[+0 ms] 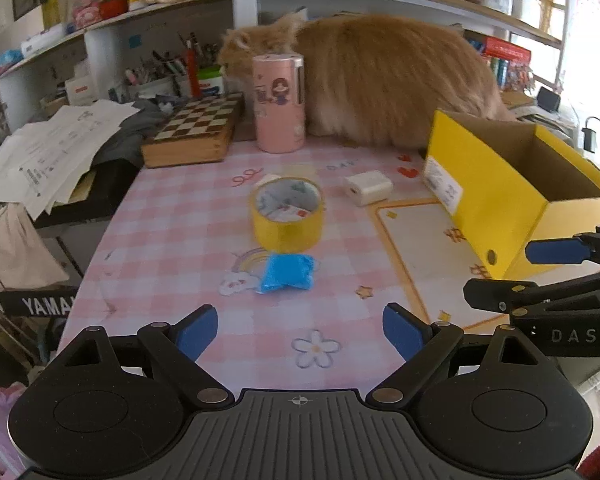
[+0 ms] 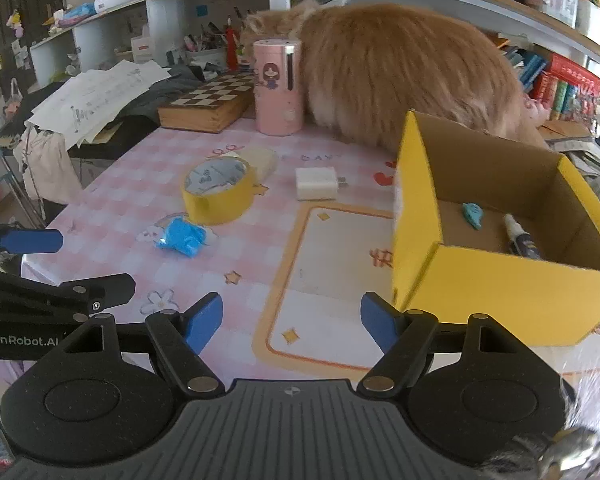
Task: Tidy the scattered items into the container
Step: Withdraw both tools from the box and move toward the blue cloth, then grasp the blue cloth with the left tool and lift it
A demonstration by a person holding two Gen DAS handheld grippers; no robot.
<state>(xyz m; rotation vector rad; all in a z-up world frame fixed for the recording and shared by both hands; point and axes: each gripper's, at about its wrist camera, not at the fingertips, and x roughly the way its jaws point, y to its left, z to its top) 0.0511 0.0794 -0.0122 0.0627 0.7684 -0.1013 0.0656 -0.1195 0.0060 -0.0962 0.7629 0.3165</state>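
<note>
A yellow tape roll (image 1: 287, 213) (image 2: 219, 193) stands on the pink checked table mat (image 1: 172, 240). A blue packet (image 1: 287, 273) (image 2: 182, 237) lies just in front of it. A white charger block (image 1: 368, 187) (image 2: 316, 183) lies to the right, and a pale flat roll (image 2: 262, 160) lies behind the tape. The yellow cardboard box (image 1: 496, 196) (image 2: 496, 284) at the right holds a light blue item (image 2: 473, 214) and a pen-like tube (image 2: 520, 238). My left gripper (image 1: 298, 334) is open and empty, short of the blue packet. My right gripper (image 2: 291, 322) is open and empty beside the box.
A large orange cat (image 1: 392, 76) (image 2: 400, 76) stands at the back of the table behind the box. A pink cylinder (image 1: 279, 102) (image 2: 278, 86) and a chessboard box (image 1: 194, 130) stand at the back. Papers (image 1: 48, 152) hang over the left edge. Shelves rise behind.
</note>
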